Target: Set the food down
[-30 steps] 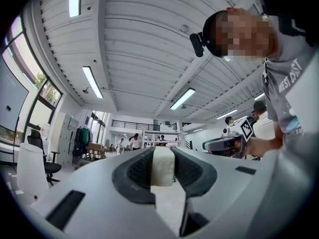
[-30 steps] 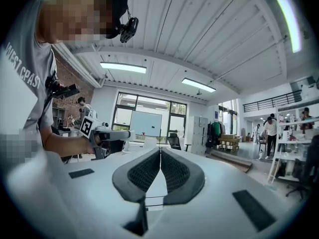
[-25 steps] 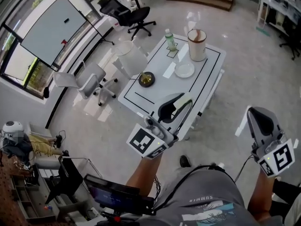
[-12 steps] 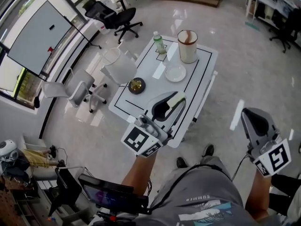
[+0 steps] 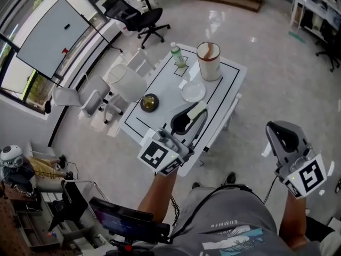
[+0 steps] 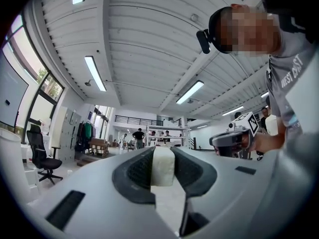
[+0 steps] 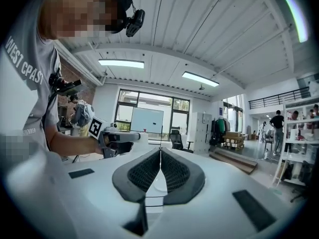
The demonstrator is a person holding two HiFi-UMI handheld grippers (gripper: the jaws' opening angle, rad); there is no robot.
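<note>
While the left gripper (image 5: 192, 112) clamps a pale white rectangular food block (image 6: 162, 166), seen over the white table's (image 5: 226, 92) near end, the small dark bowl (image 5: 149, 102) holds something yellowish and the tall white tub (image 5: 208, 61) an indistinct brown streak. The block's long axis stands upright between the pads. The right gripper (image 7: 160, 167) is closed and empty.

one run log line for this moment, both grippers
left hand-held gripper: shut on white food block | right hand-held gripper: shut, empty | table with plate: ahead
</note>
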